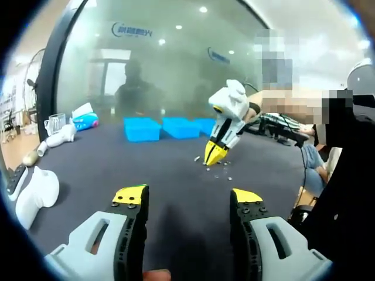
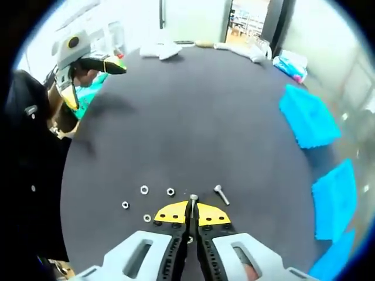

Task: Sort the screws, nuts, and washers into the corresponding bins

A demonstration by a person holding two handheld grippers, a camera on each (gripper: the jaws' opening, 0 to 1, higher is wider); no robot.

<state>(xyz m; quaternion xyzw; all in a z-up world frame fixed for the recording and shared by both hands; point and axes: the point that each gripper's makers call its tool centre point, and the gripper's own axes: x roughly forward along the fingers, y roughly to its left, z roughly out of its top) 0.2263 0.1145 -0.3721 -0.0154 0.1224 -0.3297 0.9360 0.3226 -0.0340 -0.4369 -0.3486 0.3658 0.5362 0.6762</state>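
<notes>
Yellow-tipped right gripper point(image 2: 193, 212) is pinching a screw point(image 2: 193, 202) (upright) beside the loose nuts point(image 2: 144, 189). Left gripper point(image 1: 187, 202) is hovering unclenched, well short of the blue bins point(image 1: 142, 129).

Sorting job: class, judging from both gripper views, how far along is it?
Done: nothing visibly sorted; whether the blue bins hold anything cannot be told. In hand: the right tongs are shut on a screw on the dark table. The left tongs hang open, holding nothing. Left: another screw and several nuts or washers lie loose.
</notes>
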